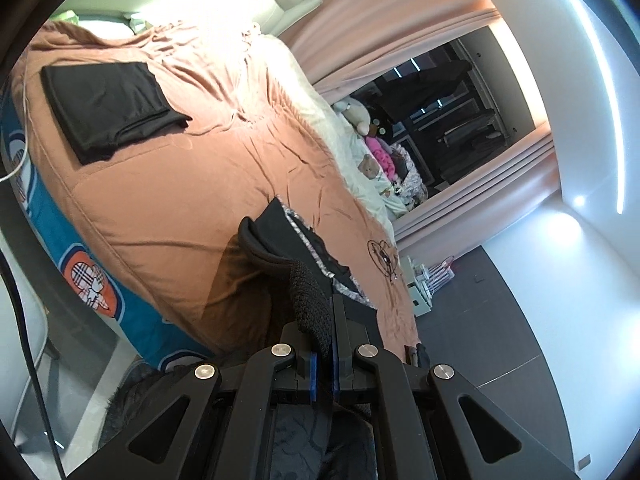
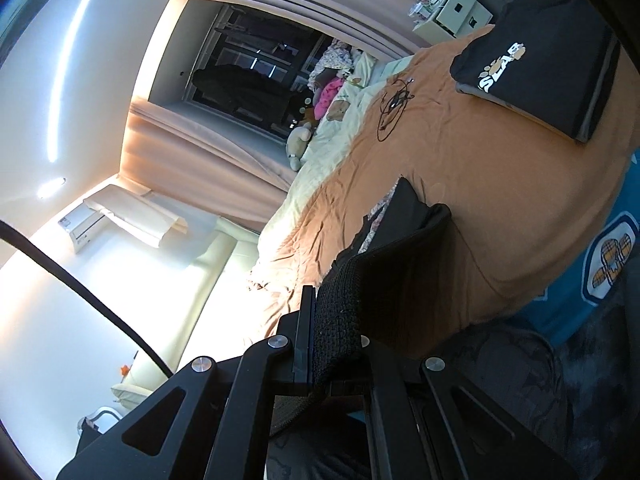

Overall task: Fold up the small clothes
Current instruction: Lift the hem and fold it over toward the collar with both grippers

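A small black garment (image 1: 280, 236) with a knitted hem and silvery lace trim hangs over the near edge of the bed (image 1: 208, 184). My left gripper (image 1: 324, 314) is shut on one stretch of the knitted hem (image 1: 310, 300). In the right wrist view my right gripper (image 2: 332, 320) is shut on another stretch of that hem (image 2: 338, 308), and the black garment (image 2: 404, 232) runs from it toward the bed (image 2: 460, 168). Its far finger is hidden behind the cloth. A folded black piece (image 1: 108, 108) lies near the head of the bed. A folded black shirt with white lettering (image 2: 540, 64) lies near the foot.
The bed has an orange cover and a blue patterned side (image 1: 80, 240). Soft toys and pale bedding (image 1: 372, 152) line its far side below a dark window with pink curtains (image 1: 460, 128). A small white cabinet (image 2: 456, 12) stands on the grey floor. A white cable (image 1: 22, 120) hangs at the left.
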Tool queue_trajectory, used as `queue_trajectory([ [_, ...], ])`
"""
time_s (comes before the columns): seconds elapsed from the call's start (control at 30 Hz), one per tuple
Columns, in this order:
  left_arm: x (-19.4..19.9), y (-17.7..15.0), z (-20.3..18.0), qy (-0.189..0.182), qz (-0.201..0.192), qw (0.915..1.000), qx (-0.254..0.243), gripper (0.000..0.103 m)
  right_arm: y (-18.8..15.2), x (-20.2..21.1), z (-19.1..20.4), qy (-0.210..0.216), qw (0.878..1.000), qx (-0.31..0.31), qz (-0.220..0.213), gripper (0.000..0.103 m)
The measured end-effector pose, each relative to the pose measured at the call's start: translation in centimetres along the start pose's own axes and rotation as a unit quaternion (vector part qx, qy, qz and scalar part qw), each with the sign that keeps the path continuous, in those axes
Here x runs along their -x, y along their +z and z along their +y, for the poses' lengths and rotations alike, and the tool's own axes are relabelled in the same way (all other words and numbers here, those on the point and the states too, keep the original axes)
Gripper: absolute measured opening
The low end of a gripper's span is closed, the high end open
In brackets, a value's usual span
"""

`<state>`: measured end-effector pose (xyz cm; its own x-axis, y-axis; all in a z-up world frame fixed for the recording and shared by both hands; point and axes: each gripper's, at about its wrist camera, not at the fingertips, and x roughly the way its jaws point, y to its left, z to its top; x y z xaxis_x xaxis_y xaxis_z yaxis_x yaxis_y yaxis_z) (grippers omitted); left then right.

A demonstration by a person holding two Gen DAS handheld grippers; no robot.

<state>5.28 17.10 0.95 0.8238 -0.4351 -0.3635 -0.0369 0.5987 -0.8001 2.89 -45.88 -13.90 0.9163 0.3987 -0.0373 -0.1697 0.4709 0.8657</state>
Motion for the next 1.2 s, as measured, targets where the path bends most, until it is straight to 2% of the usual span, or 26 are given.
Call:
queue_trajectory([
  [0.23, 0.8, 1.7, -2.4, -0.013, -0.005, 0.9997, -0.019, 0.004, 2.1, 0.2, -0.4, 0.01, 1.0, -0.005, -0.007, 0.0],
  [0.47, -1.9, 5.1, -4.3, -0.016, -0.011, 0.9989, -0.043, 0.004, 6.5, -4.6, 0.7, 0.007, 1.0, 0.025, -0.007, 0.0],
  [0.8, -10.0, 10.3, -4.9, 0.007, -0.002, 0.9995, -0.032, 0.004, 12.8, -15.3, 1.2, -0.012, 1.0, 0.008, 0.009, 0.0],
  [1.2, -21.6, 13.9, -1.5, 0.067, 0.037, 0.997, -0.014, 0.004, 16.3, -27.1, 0.6, -0.07, 0.997, -0.004, 0.029, 0.0],
])
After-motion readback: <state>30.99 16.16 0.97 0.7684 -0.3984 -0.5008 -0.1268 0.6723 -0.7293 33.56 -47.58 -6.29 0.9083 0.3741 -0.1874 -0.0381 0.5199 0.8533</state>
